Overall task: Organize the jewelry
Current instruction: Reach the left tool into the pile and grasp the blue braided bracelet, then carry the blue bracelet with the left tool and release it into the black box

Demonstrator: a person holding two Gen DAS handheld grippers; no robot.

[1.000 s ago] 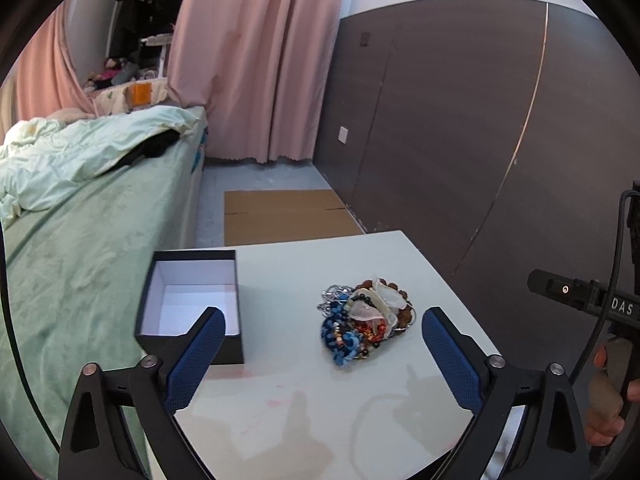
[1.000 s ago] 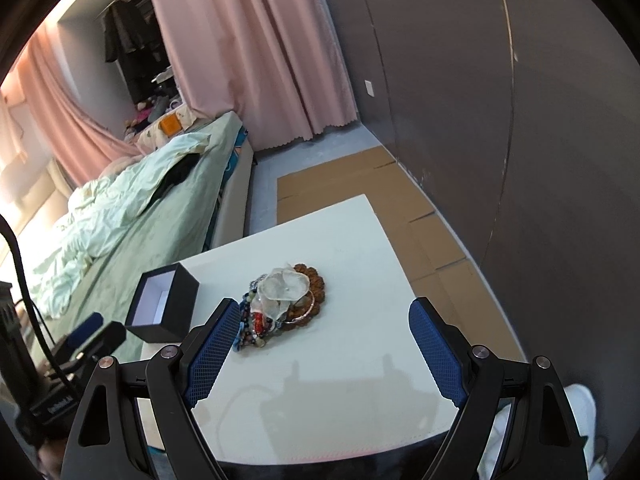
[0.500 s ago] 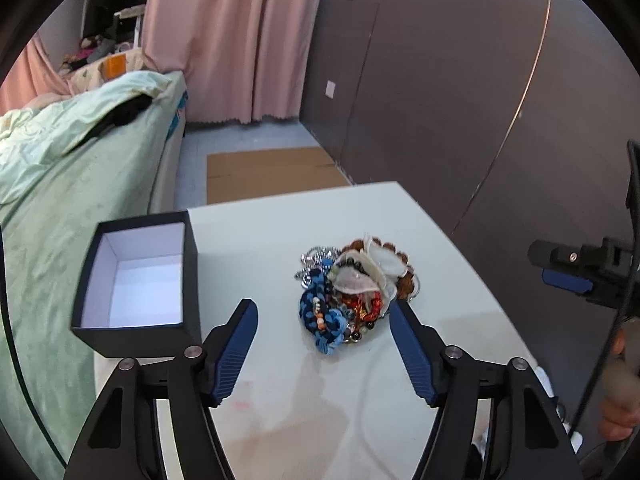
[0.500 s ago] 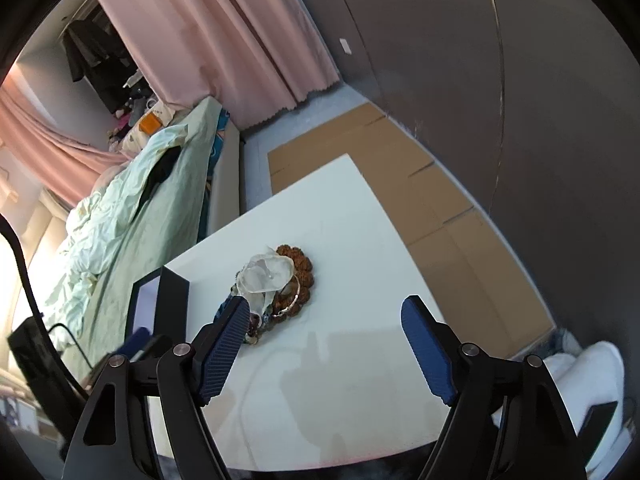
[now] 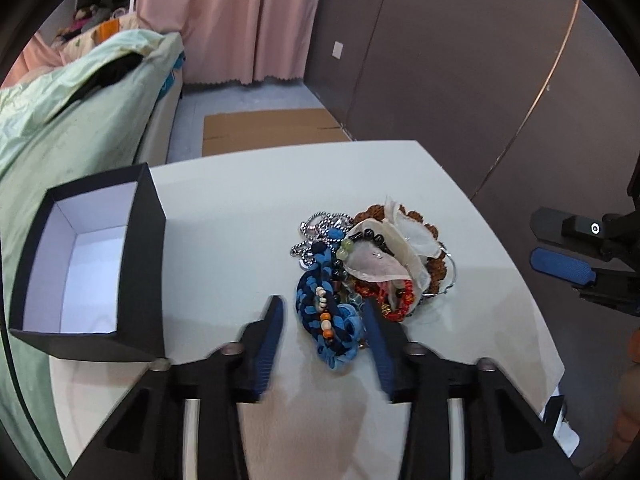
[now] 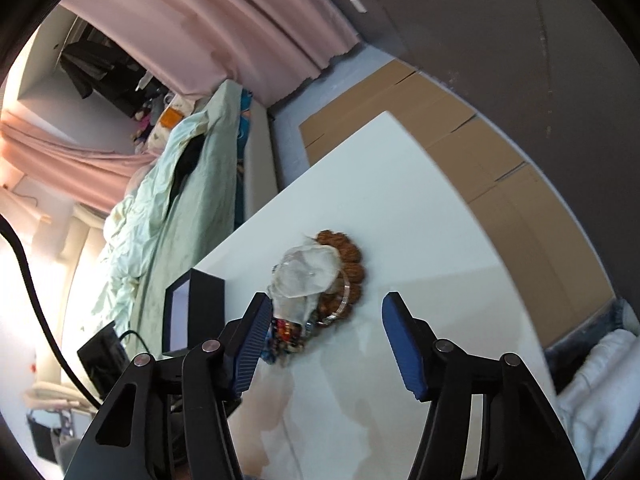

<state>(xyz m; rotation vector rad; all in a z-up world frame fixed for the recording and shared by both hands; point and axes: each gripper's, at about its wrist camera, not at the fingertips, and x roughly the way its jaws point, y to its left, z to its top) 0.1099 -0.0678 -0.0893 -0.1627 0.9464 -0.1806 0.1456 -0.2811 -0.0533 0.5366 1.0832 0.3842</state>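
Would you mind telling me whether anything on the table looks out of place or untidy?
Yes: the jewelry lies in one tangled heap on the white table, with a blue braided bracelet, beads and chains overlapping, while the open black box beside it holds nothing.

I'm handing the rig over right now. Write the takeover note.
Left gripper: open, fingers on either side of the blue braided bracelet at the near end of the jewelry pile, not closed on it.
Right gripper: open, holds nothing, over the table near the pile.
Black box: open, empty, left of the pile.
Done: nothing boxed.
Left: grip the bracelet, box it, then the rest.
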